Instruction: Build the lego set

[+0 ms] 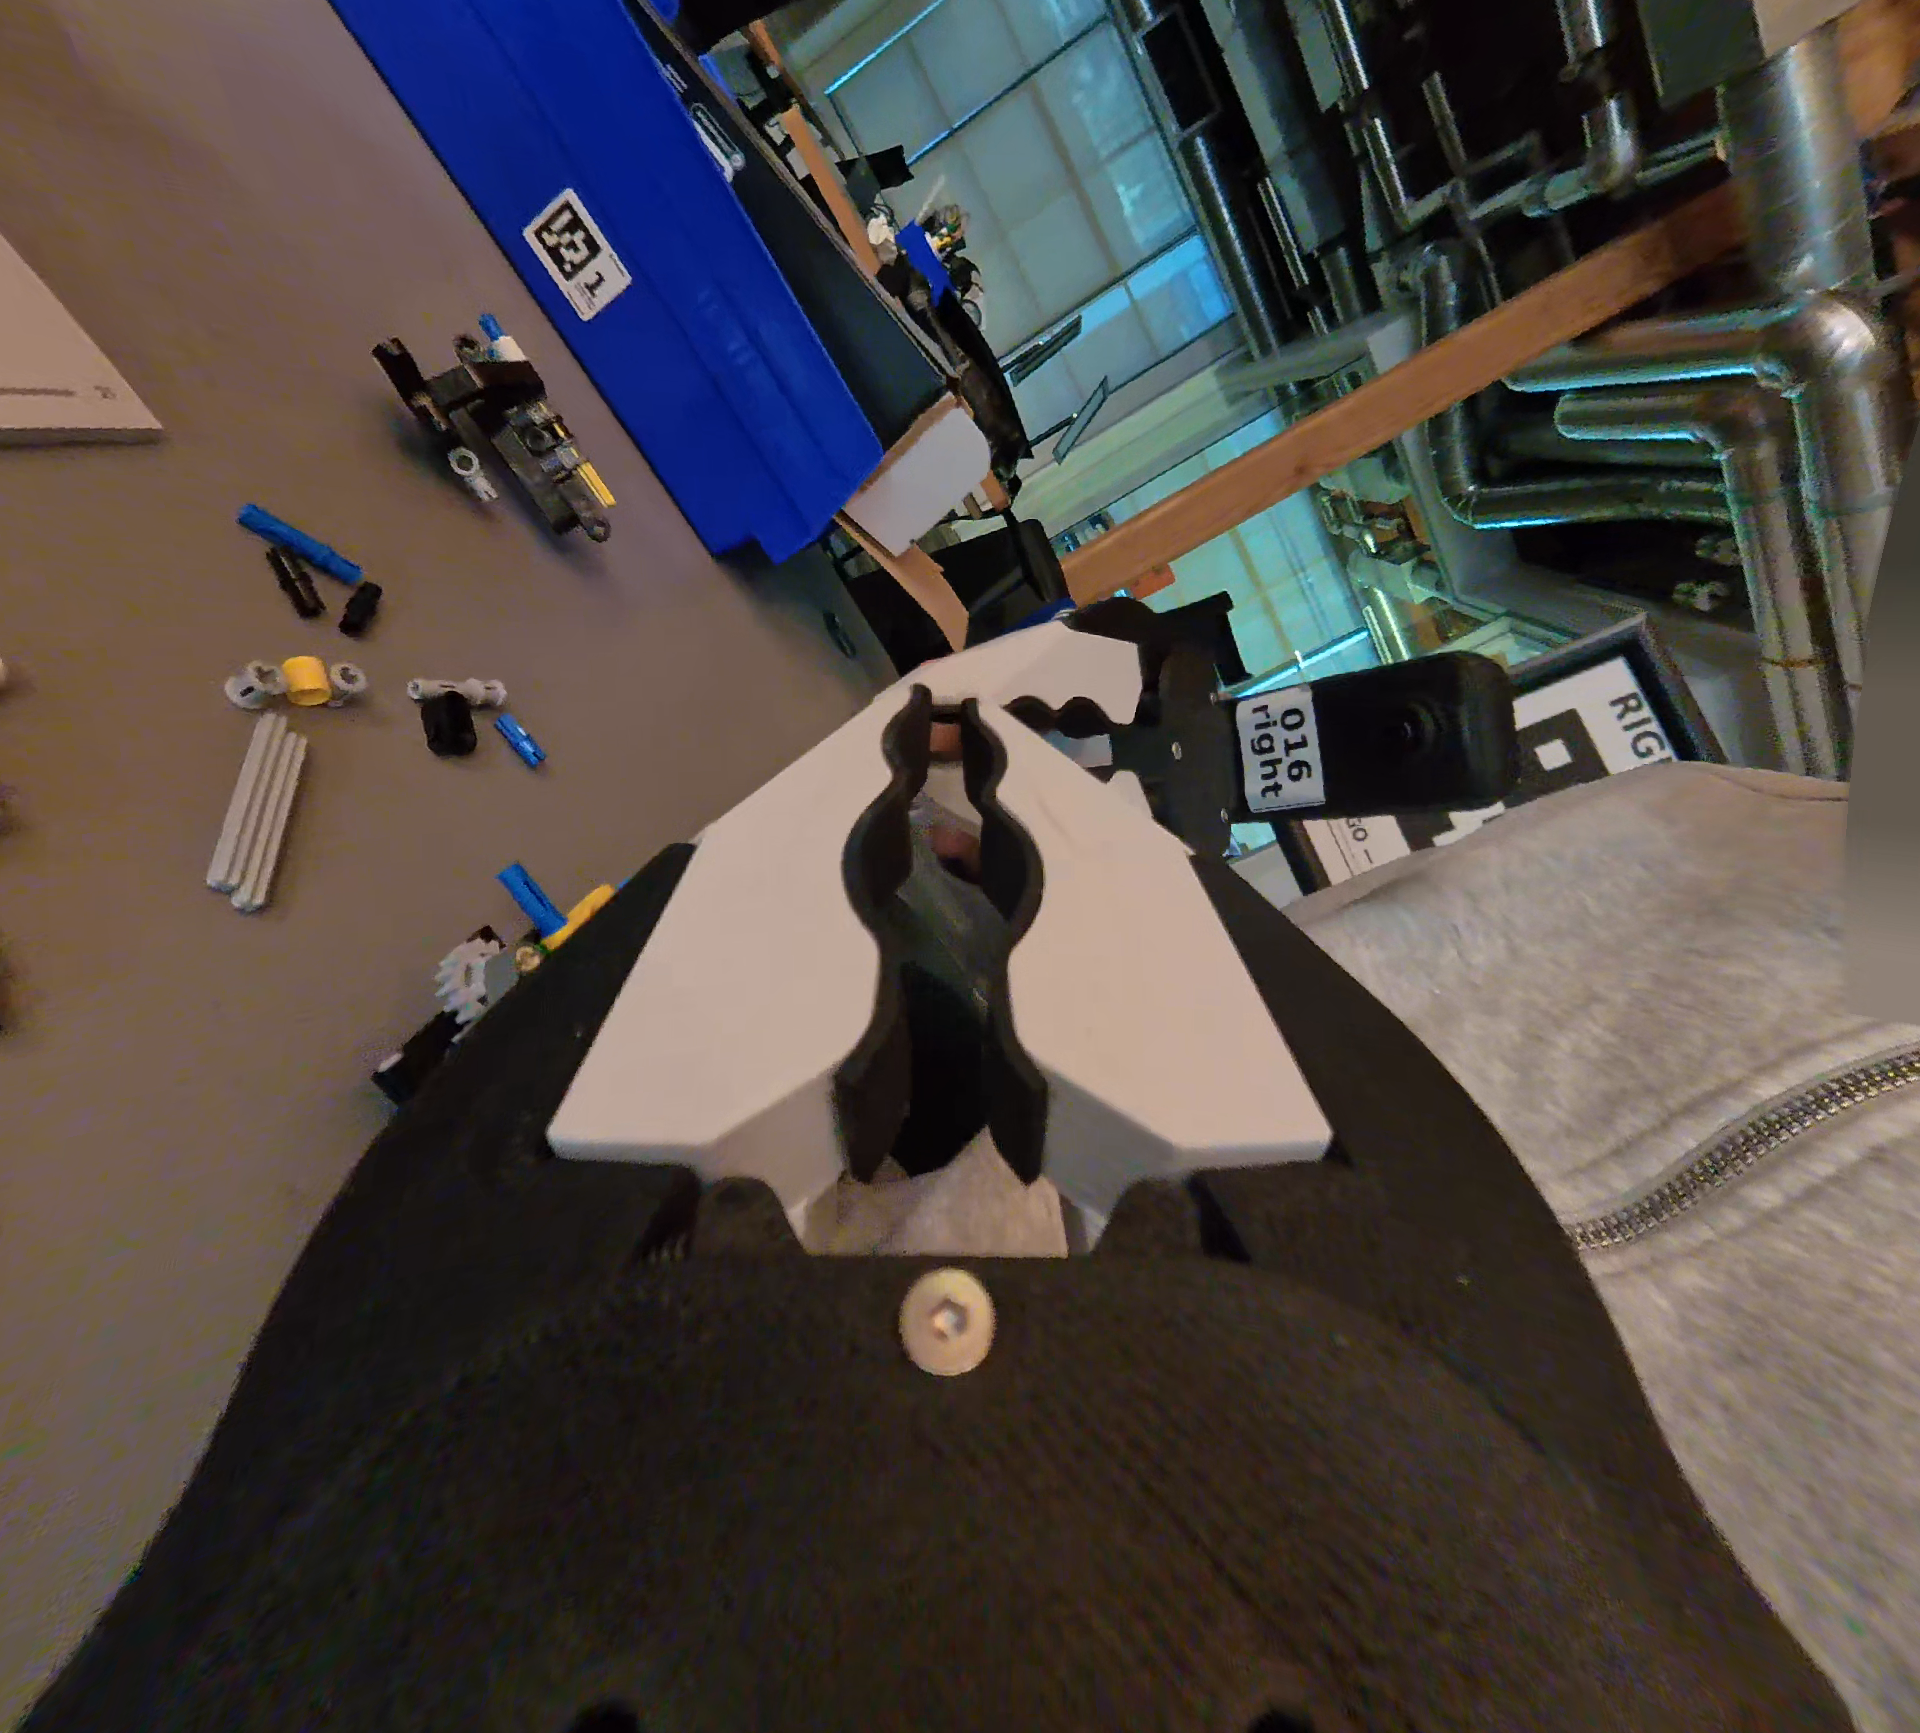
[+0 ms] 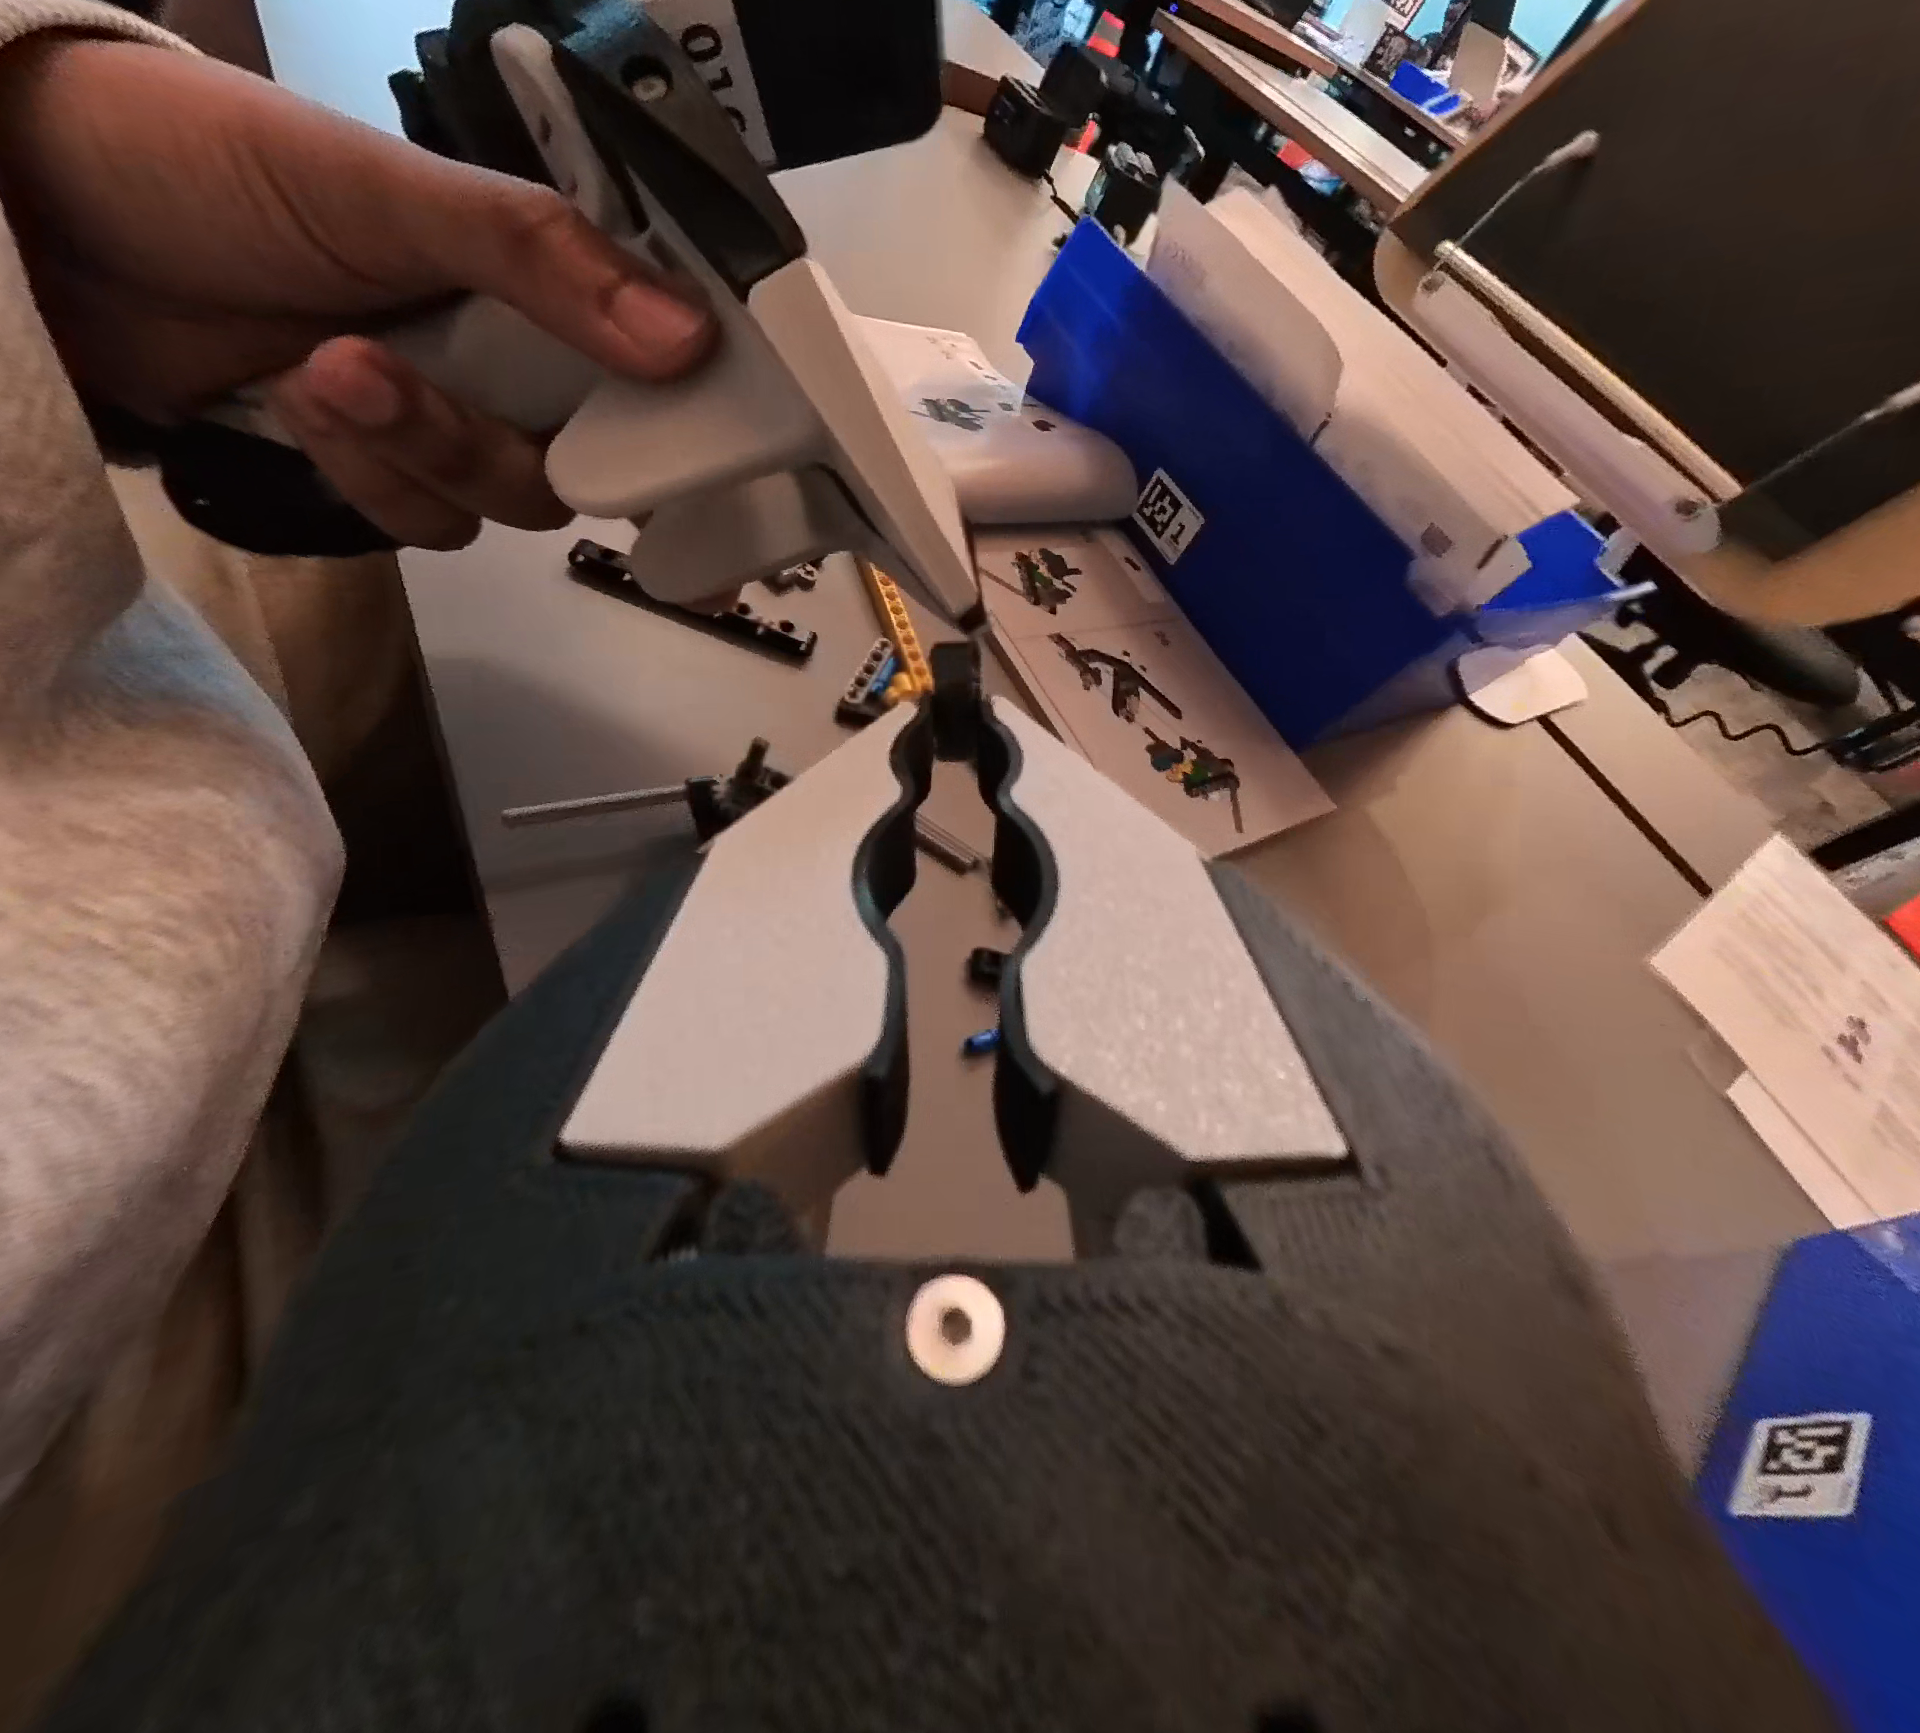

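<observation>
In the right wrist view my right gripper [image 2: 951, 727] is shut on a small black lego connector [image 2: 954, 677] and holds it above the table. My left gripper [image 2: 971, 618] comes down from the upper left, held by a hand [image 2: 343, 281], and its tip meets the top of that connector. In the left wrist view the left gripper [image 1: 943, 715] has its tips nearly together on a small black pin, with the right gripper [image 1: 1039, 715] just behind it. A black partial assembly [image 1: 499, 426] lies on the table.
Loose parts lie on the grey table: blue pins [image 1: 301, 540], grey axles [image 1: 258, 810], a yellow bush [image 1: 304, 681], a black beam [image 2: 691, 603], a yellow beam [image 2: 899, 634]. An open instruction booklet [image 2: 1143, 696] lies beside a blue bin [image 2: 1247, 488]. Another blue bin [image 2: 1829, 1434] sits at the lower right. The grippers are tip to tip, or close to it.
</observation>
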`<state>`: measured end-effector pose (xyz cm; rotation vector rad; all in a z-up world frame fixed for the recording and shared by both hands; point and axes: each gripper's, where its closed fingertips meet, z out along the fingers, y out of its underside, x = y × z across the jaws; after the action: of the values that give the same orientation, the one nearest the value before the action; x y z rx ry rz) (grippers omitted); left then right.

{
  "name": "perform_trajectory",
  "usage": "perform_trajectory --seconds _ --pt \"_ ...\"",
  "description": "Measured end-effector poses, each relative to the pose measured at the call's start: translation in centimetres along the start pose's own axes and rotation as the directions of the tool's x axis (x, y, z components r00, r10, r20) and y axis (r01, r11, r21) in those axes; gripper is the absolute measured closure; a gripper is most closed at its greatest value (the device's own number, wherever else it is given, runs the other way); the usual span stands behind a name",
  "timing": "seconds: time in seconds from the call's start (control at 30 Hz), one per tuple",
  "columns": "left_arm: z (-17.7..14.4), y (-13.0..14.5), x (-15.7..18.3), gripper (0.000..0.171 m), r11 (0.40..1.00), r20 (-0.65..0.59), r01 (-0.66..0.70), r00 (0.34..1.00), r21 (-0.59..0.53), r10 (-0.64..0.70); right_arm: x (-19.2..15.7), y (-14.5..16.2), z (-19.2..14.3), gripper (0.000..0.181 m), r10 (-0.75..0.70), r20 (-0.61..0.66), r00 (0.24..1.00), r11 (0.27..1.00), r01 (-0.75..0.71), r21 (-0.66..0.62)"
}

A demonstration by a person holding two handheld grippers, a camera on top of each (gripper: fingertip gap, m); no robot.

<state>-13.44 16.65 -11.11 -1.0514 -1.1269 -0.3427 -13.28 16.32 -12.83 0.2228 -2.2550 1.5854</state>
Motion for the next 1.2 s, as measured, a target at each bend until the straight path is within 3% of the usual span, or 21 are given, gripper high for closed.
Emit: perform_trajectory --seconds 0.4,0.63,1.2 --pt "0.7 -0.4 -1.6 0.149 0.999 0.029 0.032 0.999 -0.029 -0.031 1.6 0.7 0.9 0.175 0.041 -0.02 0.999 0.999 -0.04 0.007" --pt "-0.1 -0.8 -2.2 0.165 0.999 0.034 0.048 0.998 -0.007 -0.048 1.4 0.2 1.6 0.175 0.039 -0.018 0.999 0.999 -0.039 0.004" --pt "-2.5 -0.9 -1.6 0.167 0.999 0.002 0.033 0.999 0.04 -0.033 -0.2 -1.3 2.6 0.175 0.067 0.012 0.998 0.997 -0.067 -0.033"
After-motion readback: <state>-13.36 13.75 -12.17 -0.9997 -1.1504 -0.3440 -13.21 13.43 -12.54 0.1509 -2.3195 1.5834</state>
